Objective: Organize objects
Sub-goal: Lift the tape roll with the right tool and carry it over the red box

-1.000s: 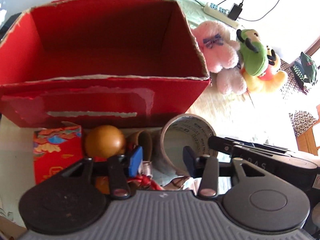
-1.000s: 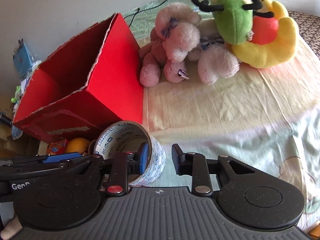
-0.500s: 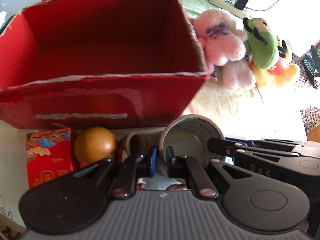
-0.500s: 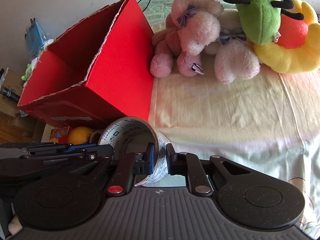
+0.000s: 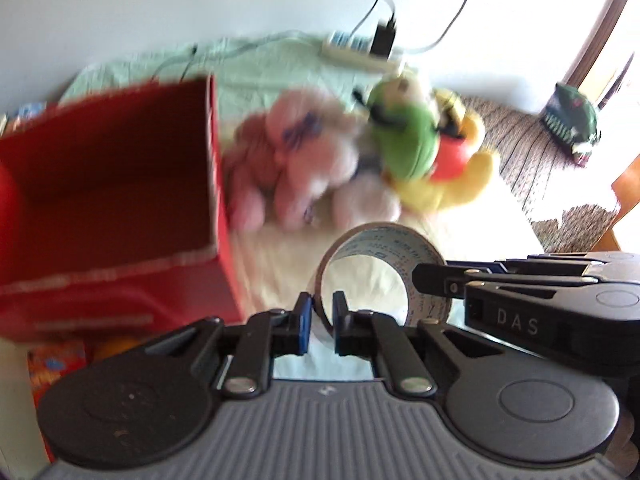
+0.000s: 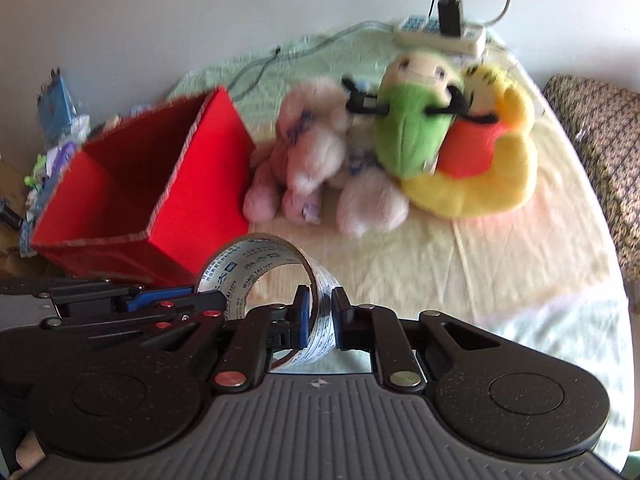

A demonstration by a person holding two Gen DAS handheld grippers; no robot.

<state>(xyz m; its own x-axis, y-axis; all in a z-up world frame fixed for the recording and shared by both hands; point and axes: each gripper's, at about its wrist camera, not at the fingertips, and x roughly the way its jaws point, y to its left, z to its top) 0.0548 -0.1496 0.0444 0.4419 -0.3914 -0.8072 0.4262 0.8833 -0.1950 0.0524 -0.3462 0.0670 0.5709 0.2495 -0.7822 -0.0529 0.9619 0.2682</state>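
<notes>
A roll of printed tape (image 6: 264, 276) hung above the pale sheet (image 6: 460, 264), its ring wall pinched on one side by the left gripper (image 5: 320, 322) and on the other by the right gripper (image 6: 320, 318), both jaws narrowed onto it. Just beyond, to the left, sat an open red box (image 6: 160, 200); pink (image 6: 316, 152) and green-and-yellow plush toys (image 6: 440, 136) lay further back, with a power strip (image 6: 440, 34) by the wall

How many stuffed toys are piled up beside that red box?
3, as far as the blur allows: a pink plush nearest the red box, a paler pink one in front, and a green-and-yellow one to their right. More could be hidden behind.
</notes>
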